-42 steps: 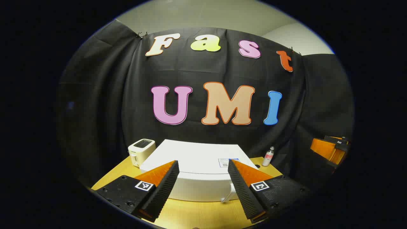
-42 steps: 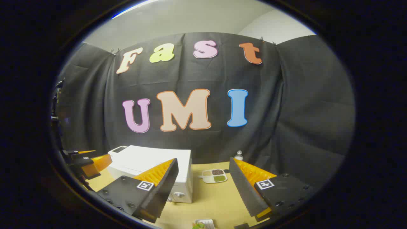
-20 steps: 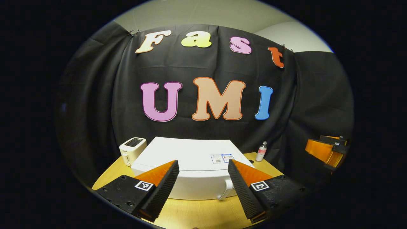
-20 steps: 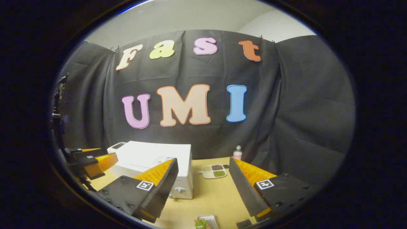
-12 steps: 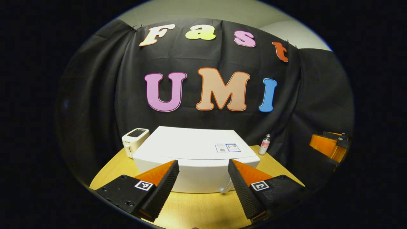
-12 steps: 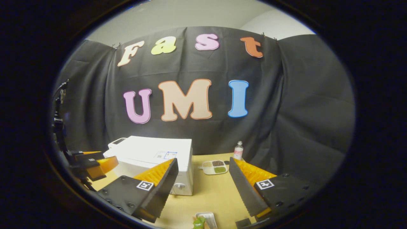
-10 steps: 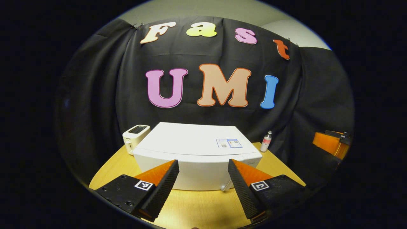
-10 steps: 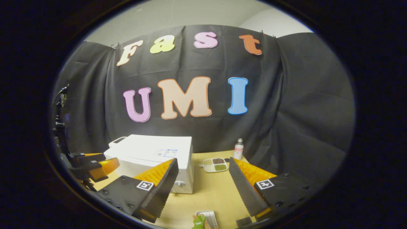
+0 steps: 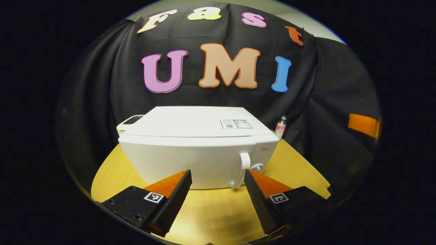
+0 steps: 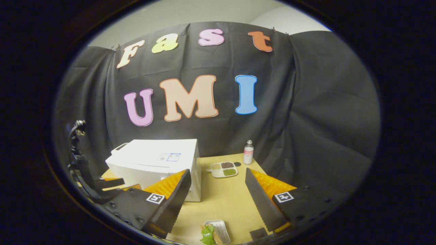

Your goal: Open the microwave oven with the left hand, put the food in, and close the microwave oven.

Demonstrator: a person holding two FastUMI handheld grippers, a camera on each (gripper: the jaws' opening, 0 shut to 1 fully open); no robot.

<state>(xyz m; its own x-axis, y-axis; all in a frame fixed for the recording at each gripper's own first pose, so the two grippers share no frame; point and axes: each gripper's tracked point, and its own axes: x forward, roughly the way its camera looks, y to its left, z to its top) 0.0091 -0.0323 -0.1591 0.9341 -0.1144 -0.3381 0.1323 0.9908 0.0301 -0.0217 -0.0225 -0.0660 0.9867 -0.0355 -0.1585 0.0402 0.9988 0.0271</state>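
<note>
- Left gripper [image 9: 218, 177] low centre of left gripper view, fingers spread wide, nothing betw. them, hovers over the counter [image 9: 211, 217].
- Microwave [image 9: 196, 146] sits mid-frame in that view, white, door closed; its handle [image 9: 241, 170] is vertical, at right side of the door, just above & betw. the fingertips, nearer the right finger [image 9: 255, 194]. No contact w/ handle visible.
- Knob [image 9: 257, 167] just right of the handle, partly hidden by the right finger.
- Sticker [image 9: 235, 124] on microwave top, right of centre.
- Toaster [image 9: 131, 119] peeks out behind microwave's upper-left corner.
- Small bottle [image 9: 280, 126] right of the microwave, by the cloth wall.
- Right gripper [image 10: 218, 195] bottom centre of right gripper view, also spread wide, grasping nothing.
- Food tray [image 10: 216, 232] w/ green leafy bit at bottom edge of that view, on the counter, below the gap betw. the fingers, untouched.
- Microwave in right gripper view is centre-left, partly behind the left finger [image 10: 172, 200].
- Divided dish [image 10: 223, 169] w/ three fillings mid-frame, right of the microwave, bottle just to its upper right.
- Left gripper in that view at lower left edge, in front of the microwave.
</note>
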